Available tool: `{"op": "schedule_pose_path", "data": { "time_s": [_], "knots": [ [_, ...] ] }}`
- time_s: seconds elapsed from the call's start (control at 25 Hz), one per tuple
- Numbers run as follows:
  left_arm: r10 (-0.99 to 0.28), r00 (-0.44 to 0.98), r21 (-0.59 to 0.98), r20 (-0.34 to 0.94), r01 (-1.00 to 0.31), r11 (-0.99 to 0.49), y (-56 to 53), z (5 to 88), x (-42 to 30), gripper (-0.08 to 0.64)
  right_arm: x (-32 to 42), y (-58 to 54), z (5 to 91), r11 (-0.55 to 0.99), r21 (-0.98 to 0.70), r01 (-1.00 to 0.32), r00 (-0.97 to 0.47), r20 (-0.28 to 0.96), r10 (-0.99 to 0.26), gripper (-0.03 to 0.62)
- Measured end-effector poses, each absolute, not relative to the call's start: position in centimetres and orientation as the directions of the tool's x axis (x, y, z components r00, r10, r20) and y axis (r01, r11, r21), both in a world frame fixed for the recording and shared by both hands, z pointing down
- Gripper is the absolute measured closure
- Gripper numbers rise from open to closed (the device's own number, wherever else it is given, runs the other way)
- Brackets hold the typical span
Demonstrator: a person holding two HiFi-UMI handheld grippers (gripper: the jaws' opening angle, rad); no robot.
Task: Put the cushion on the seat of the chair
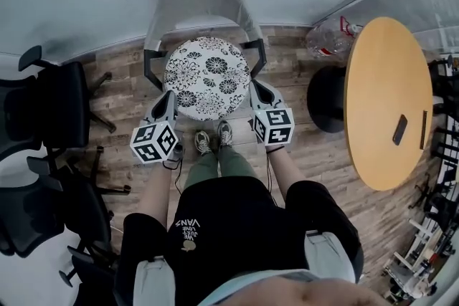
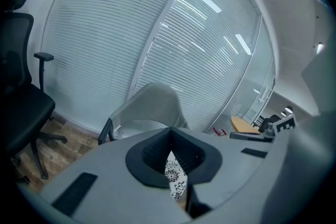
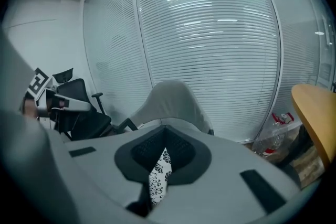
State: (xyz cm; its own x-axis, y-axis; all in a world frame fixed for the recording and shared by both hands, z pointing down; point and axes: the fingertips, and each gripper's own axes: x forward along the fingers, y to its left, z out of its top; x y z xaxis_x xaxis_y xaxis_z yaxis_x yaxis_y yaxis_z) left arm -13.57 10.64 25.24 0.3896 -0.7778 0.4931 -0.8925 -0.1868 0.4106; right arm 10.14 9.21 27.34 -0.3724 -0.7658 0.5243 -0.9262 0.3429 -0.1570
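Patterned fabric, head view: the black-and-white floral round cushion (image 1: 208, 77) hangs between both grippers and hides the seat of the grey shell chair with black arms (image 1: 204, 3). Whether it touches the seat cannot be told.
Left gripper (image 1: 170, 98), head view: clamped on the cushion's left edge.
Right gripper (image 1: 256, 87), head view: clamped on the cushion's right edge.
Open room, head view: black office chairs (image 1: 43, 111) stand well apart at the left. The round wooden table (image 1: 387, 100) is near at the right, with its rim apart from the right gripper. Wood-plank floor (image 1: 323, 154) lies bare between them.
Left gripper view: the jaws are pinched together on a fold of the cushion (image 2: 176, 176). The grey chair (image 2: 152, 105) is straight ahead, backed by the white-blinded glass wall (image 2: 157, 34).
Right gripper view: the jaws are pressed together on the cushion's rim (image 3: 159, 176). The table's edge (image 3: 315, 113) is far right, and a clear plastic bag (image 3: 273, 139) lies just beside it.
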Motion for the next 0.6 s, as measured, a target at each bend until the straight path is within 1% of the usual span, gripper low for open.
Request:
{"op": "schedule_pose_path", "data": {
  "time_s": [0.2,0.6],
  "knots": [
    [-0.793,0.389,0.39,0.469,-0.897,-0.209,11.0,23.0,-13.6,0.549,10.3,9.5,25.4,0.356,-0.144,-0.923,-0.378,0.504,-0.777,0.575],
    [-0.805,0.404,0.404,0.434,-0.886,-0.227,11.5,20.3,-13.0,0.549,10.4,10.0,22.4,0.374,-0.134,-0.918,-0.391,0.465,-0.794,0.575]
  ]
}}
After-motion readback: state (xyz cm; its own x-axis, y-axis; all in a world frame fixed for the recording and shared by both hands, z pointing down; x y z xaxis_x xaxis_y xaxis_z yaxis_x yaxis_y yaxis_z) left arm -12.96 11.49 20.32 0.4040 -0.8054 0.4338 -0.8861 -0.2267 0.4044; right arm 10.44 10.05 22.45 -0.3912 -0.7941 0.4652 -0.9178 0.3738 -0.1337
